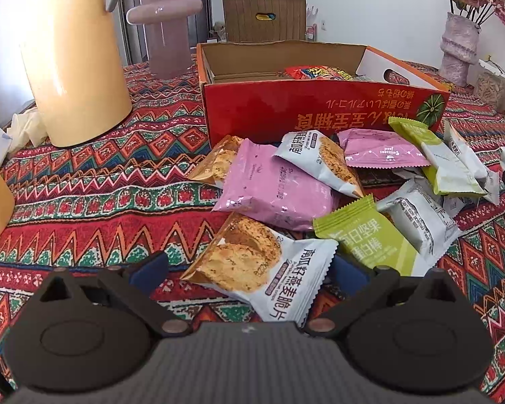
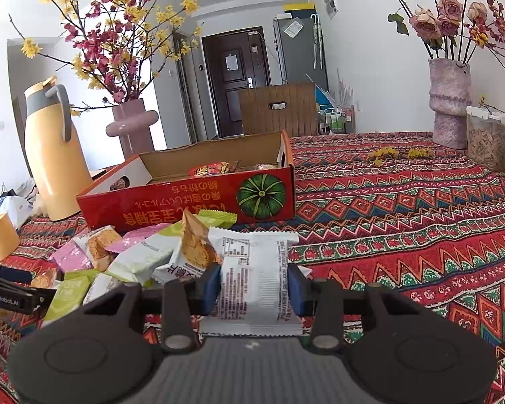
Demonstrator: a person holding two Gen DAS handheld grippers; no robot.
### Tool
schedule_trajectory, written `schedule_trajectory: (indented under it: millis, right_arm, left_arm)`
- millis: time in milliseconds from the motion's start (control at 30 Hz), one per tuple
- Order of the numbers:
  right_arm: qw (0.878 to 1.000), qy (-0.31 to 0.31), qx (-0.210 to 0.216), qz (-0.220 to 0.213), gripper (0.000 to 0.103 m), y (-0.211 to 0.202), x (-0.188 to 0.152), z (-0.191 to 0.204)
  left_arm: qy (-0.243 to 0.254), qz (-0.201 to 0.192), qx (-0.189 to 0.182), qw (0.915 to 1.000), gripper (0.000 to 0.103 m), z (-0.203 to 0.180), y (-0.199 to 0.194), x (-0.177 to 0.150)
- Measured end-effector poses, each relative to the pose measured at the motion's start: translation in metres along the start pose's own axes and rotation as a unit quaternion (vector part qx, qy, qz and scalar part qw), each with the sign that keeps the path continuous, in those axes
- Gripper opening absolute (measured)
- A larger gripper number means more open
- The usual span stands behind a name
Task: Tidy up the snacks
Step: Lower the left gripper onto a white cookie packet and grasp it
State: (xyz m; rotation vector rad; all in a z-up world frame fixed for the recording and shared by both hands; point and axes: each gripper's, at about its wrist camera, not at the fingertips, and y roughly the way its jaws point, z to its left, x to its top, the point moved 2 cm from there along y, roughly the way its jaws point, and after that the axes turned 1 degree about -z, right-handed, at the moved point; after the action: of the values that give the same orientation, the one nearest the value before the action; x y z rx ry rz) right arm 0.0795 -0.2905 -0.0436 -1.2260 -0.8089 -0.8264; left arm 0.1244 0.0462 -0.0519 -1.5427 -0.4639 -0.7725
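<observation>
Right gripper (image 2: 255, 286) pinching white packet (image 2: 257, 279) before red box (image 2: 185, 202); left gripper (image 1: 249, 269) spread over oat-crisp packet (image 1: 252, 266). Next: carry into box.

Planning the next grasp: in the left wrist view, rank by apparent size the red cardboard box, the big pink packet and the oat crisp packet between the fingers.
1. red cardboard box
2. big pink packet and oat crisp packet: look alike; the latter's nearness makes ranking unsure.
</observation>
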Motion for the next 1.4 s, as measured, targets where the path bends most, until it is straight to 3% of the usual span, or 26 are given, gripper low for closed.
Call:
schedule_trajectory:
  millis: [100,200,300,667,1100,1300,1400]
  right_arm:
    - [1.000,0.001,-0.001,0.001,0.041,0.001,0.000,-0.001]
    - [1.000,0.002,-0.001,0.003,0.041,0.003,0.000,-0.002]
    - [1.000,0.001,0.001,0.005,0.041,0.005,0.000,0.000]
    - [1.000,0.002,0.002,0.002,0.041,0.002,0.000,-0.001]
    - [1.000,-0.002,0.008,-0.006,0.041,-0.006,0.001,0.003]
    - [1.000,-0.003,0.009,-0.011,0.041,-0.010,0.003,0.004]
    - [1.000,-0.003,0.009,-0.012,0.041,-0.011,0.003,0.004]
  left_arm:
    - [-0.010,0.000,-0.016,0.9998,0.100,0.003,0.000,0.001]
    - [-0.013,-0.006,-0.031,0.9994,0.091,0.004,-0.004,0.001]
    - [-0.006,-0.007,-0.026,0.9996,0.089,0.002,-0.004,0.001]
    - [-0.004,-0.022,-0.040,0.9990,0.055,0.002,-0.018,-0.007]
    - [-0.004,-0.054,-0.033,0.9980,0.046,-0.004,-0.039,-0.013]
    - [-0.006,-0.065,-0.026,0.9976,0.038,-0.006,-0.044,-0.011]
    - [-0.013,-0.073,-0.023,0.9970,0.029,-0.005,-0.049,-0.010]
